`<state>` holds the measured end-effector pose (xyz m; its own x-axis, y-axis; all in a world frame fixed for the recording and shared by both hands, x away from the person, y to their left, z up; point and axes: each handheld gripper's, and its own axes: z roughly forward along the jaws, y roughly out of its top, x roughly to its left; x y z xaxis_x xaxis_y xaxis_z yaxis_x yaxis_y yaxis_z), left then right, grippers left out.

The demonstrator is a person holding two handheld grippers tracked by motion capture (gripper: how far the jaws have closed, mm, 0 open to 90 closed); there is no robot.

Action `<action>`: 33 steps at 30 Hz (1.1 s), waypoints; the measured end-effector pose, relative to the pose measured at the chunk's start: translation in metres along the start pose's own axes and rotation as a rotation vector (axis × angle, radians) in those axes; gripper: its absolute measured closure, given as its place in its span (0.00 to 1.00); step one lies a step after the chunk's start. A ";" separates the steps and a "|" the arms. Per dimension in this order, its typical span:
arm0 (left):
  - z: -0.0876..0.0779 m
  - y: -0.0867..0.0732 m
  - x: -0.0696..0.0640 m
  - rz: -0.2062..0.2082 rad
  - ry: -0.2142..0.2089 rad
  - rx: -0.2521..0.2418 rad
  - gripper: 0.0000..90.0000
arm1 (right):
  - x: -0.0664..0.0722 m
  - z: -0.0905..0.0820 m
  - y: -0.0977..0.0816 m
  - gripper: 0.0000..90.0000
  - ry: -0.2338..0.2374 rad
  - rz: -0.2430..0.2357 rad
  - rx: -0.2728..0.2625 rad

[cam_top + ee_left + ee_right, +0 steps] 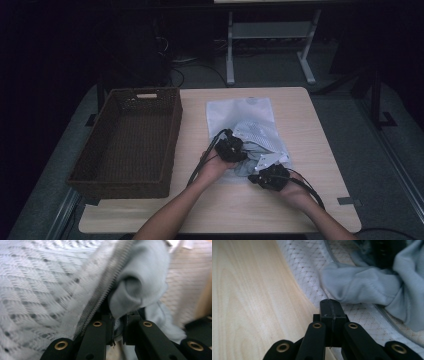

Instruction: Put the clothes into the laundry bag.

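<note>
The grey cloth [243,159] is partly inside the mesh bag [240,117], its near end bunched at the zipper [105,287]; the basket [131,141] left of the bag is empty. Stuffing appears unfinished. The left gripper [231,146] pinches cloth at the bag mouth. The right gripper [270,176], jaws pressed together on nothing, rests at the bag's near edge.

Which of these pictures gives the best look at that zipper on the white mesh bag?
The left gripper view: the zipper runs up the frame close by, its teeth distinct, beside the grey cloth. The right gripper view shows a thin seam-like line across the mesh bag. In the high view the bag is too small for teeth.
</note>
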<state>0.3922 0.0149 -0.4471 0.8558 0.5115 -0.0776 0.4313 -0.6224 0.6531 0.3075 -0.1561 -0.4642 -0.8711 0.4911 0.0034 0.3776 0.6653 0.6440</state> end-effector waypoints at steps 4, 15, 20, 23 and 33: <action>0.005 0.005 0.004 -0.001 0.061 0.003 0.91 | 0.001 -0.001 0.000 1.00 0.009 -0.009 0.005; 0.016 0.016 0.022 -0.013 0.173 0.006 0.91 | 0.005 -0.003 -0.001 1.00 0.033 -0.034 0.019; 0.022 0.021 0.033 -0.016 0.222 0.003 0.91 | 0.008 -0.004 -0.001 1.00 0.061 -0.041 0.026; 0.023 0.022 0.036 -0.015 0.235 0.004 0.91 | 0.010 -0.004 -0.001 1.00 0.060 -0.054 0.028; 0.013 0.020 0.042 -0.059 0.137 -0.007 0.82 | 0.009 -0.003 -0.001 1.00 0.069 -0.043 0.026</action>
<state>0.4404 0.0164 -0.4474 0.7817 0.6235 -0.0123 0.4772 -0.5853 0.6555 0.2986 -0.1545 -0.4622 -0.9059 0.4225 0.0292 0.3466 0.6998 0.6246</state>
